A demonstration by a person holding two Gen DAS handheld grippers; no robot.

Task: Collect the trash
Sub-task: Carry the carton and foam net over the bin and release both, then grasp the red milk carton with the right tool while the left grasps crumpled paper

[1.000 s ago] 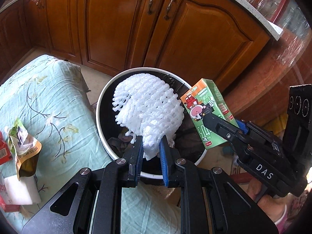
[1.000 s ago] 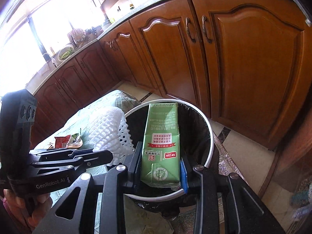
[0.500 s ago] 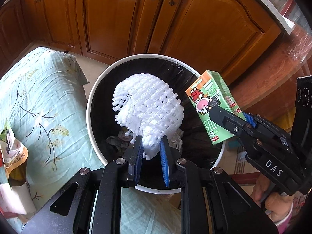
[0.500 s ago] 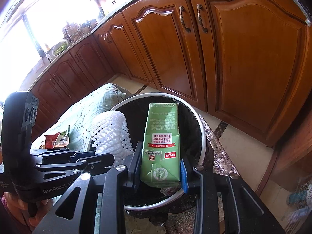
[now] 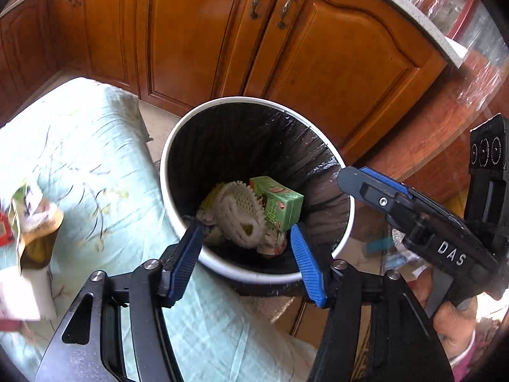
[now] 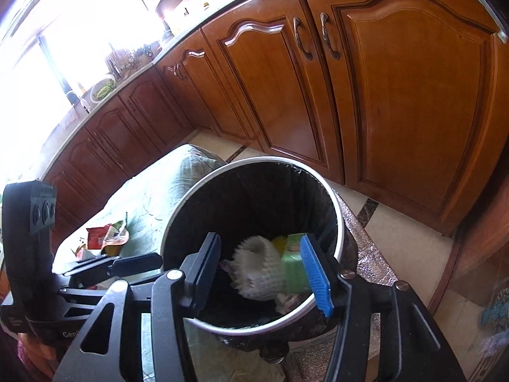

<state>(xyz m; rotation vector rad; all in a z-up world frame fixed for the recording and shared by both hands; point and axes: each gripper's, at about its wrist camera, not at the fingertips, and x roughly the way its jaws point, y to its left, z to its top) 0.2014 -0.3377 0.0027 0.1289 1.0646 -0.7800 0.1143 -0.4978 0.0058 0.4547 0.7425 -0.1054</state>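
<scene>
left claw point(image 5: 243, 248): spread wide, empty, hung over bin rim for a clean drop
right claw point(image 6: 261, 269): also spread, empty, same reason
foam net point(image 5: 238, 215): lay at bin bottom
green carton point(image 5: 280, 203): touching net, tilted
bin point(image 5: 191, 248): black-lined, beside surface point(image 5: 95, 159)
wrappers point(image 5: 31, 222): uncollected on surface

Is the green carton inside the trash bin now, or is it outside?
Inside. The green carton lies tilted at the bottom of the trash bin, against the white foam net.
</scene>
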